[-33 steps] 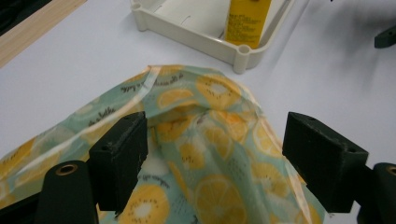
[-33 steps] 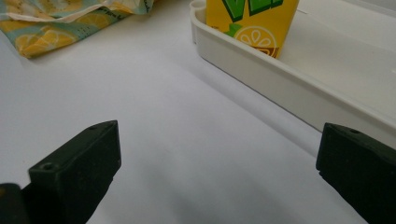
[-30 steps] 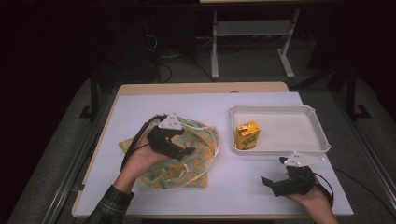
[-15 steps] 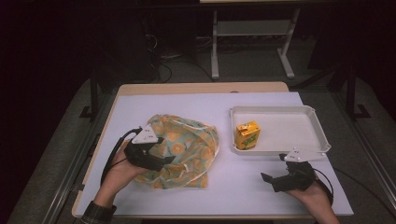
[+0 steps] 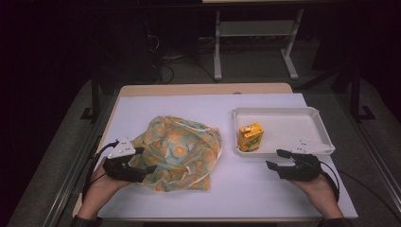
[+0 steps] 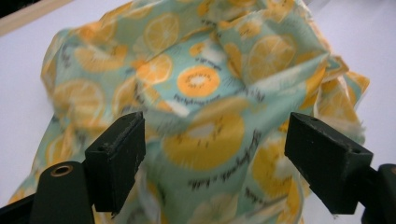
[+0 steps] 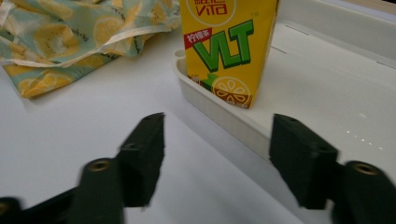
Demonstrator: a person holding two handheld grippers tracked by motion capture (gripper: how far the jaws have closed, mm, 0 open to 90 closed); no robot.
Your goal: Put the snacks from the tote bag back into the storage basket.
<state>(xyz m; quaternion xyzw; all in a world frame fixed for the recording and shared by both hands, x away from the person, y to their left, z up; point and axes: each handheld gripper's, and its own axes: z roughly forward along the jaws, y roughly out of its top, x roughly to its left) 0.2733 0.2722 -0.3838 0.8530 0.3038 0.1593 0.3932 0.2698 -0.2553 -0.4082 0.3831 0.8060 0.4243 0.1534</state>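
Two changes logged. Your left gripper (image 5: 142,166) has pulled back to the near-left edge of the lemon-print fabric drawstring bag (image 5: 182,150) mid-tabletop, jaws wide around it, not pinching. Your right gripper (image 5: 278,159), empty, has just been narrowing its jaws toward the yellow lemon-tea carton (image 5: 250,136) in the white plastic tray (image 5: 316,116); packing likely comes next.

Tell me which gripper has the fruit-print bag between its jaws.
The left gripper: its open jaws flank the fruit-print bag. The right gripper faces the drink carton, jaws empty.

Left gripper (image 5: 142,163) and right gripper (image 5: 276,159): black bodies, blocky black jaws, grey three-cornered top plates, trailing black cables.
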